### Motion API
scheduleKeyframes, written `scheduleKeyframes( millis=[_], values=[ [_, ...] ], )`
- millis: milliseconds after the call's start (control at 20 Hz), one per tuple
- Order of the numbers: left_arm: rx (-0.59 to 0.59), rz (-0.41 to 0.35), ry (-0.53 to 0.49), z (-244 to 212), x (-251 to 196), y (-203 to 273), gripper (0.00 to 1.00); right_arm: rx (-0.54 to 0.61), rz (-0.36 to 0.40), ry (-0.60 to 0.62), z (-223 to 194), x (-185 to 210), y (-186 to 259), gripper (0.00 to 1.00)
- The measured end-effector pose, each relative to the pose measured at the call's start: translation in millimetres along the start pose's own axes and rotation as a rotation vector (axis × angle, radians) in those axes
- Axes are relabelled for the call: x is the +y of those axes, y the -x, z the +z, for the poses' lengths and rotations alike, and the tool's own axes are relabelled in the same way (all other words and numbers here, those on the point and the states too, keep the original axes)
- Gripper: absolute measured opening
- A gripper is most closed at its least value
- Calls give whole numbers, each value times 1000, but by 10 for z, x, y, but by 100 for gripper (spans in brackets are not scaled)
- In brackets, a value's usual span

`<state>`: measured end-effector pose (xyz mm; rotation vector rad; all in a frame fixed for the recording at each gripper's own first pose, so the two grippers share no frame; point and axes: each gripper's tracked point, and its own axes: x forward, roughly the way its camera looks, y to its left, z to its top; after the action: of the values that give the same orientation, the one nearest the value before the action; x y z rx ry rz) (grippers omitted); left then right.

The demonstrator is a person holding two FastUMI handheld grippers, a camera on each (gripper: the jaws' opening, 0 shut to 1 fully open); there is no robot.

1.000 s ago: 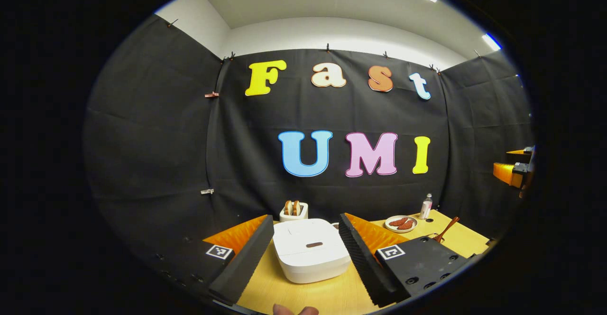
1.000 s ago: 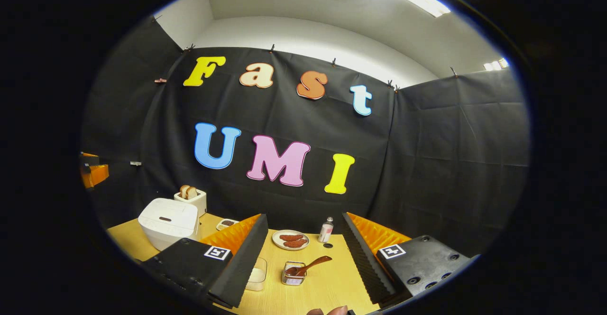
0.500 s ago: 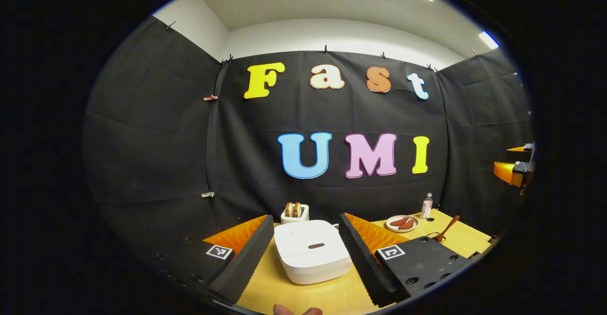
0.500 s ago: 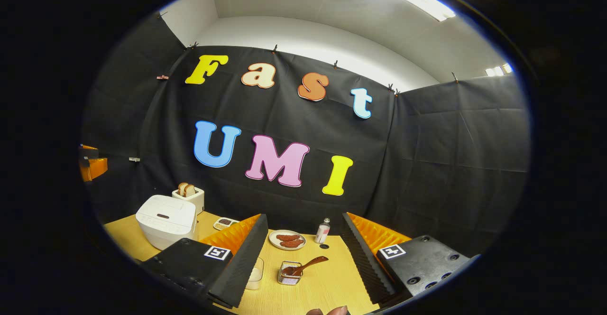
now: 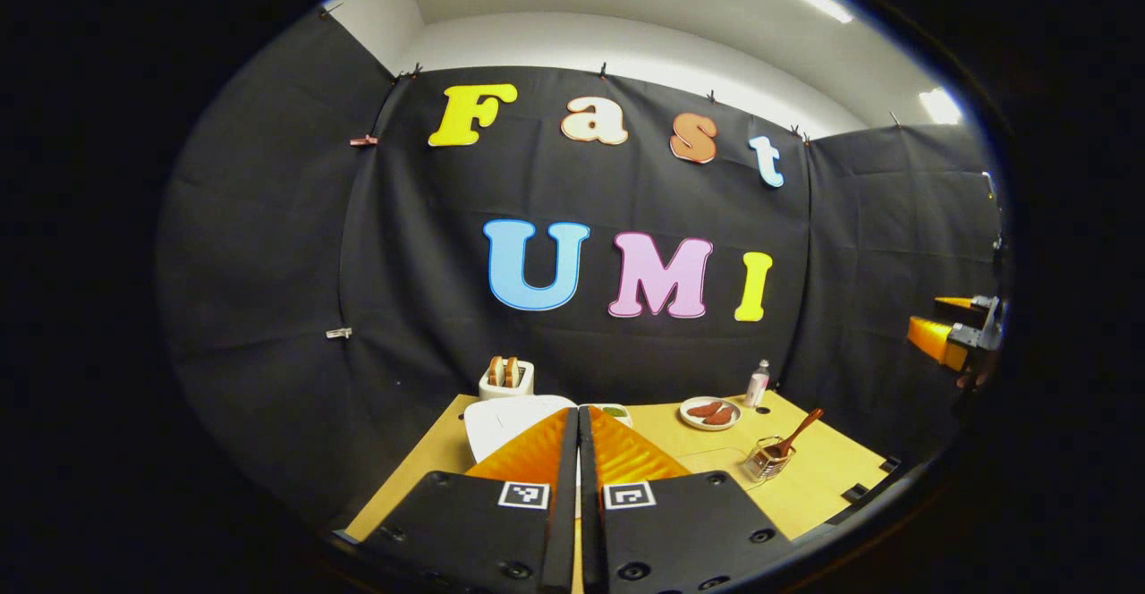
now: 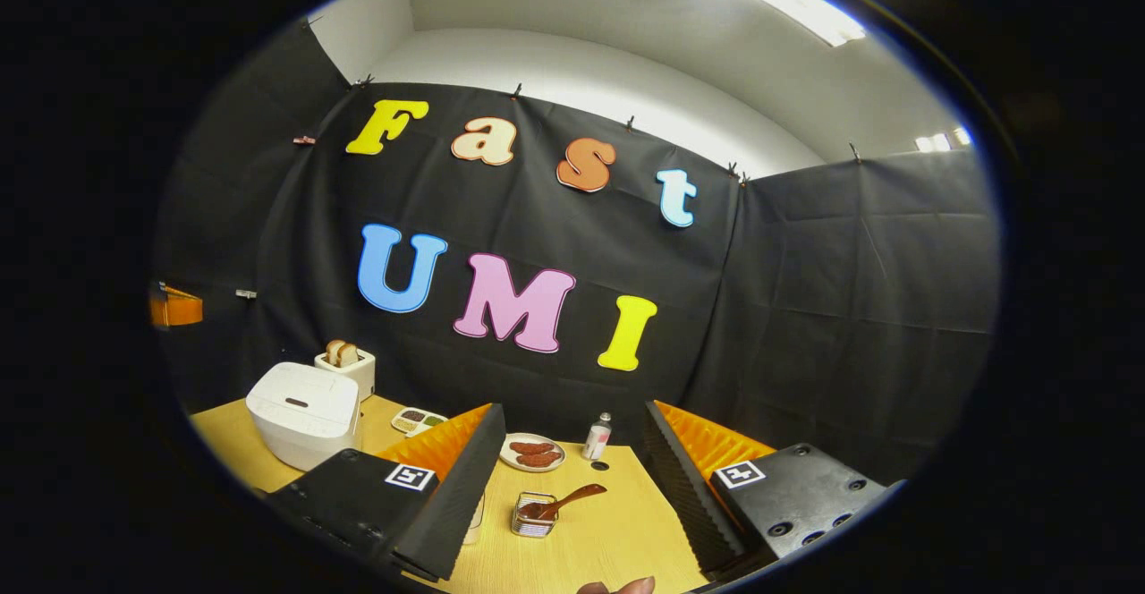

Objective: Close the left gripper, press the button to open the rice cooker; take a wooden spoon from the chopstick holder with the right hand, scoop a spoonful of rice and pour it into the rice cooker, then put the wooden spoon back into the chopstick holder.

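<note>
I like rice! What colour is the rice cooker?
White. The rice cooker shows best in the right gripper view.

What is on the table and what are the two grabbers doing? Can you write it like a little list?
left gripper: shut, holding nothing
right gripper: open, holding nothing
rice cooker: white, lid closed
wooden spoon: leaning in the chopstick holder
toaster: behind the cooker, bread in it
plate: sausages on it
bottle: upright beside the plate
table: wooden

You worked in a staged recording booth, not a real kitchen: black cloth walls [image 6: 832, 308] clipped below a white ceiling [image 6: 626, 12] enclosed one light wooden table [image 6: 608, 531] with a white rice cooker [image 6: 302, 413] and a toaster [image 6: 347, 363].
</note>
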<state>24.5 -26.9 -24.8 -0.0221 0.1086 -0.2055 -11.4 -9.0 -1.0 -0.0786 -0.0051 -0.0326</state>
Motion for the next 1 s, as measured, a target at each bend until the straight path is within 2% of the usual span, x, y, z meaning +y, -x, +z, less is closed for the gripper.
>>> scheduleKeyframes(
  millis=[150, 300, 400, 450, 850, 1000],
  values=[
    [19, -23, -41, -8, 33, -223, 7, 12, 4, 12, -59, -19, -46, 97],
    [87, -55, -51, -136, 100, -528, 7, 25, -11, 4, -96, -78, -81, 97],
    [123, -81, -49, -196, 161, -752, 10, 22, -24, -4, -86, -92, -84, 97],
    [138, -95, -44, -242, 187, -859, 7, 26, -30, 0, -99, -100, -79, 97],
    [250, -214, 45, -796, 256, -1600, 7, 49, -49, 16, -176, -140, -68, 97],
    [335, -223, 93, -1108, 349, -1887, 7, 52, -52, 24, -189, -173, -92, 97]
  ],
)
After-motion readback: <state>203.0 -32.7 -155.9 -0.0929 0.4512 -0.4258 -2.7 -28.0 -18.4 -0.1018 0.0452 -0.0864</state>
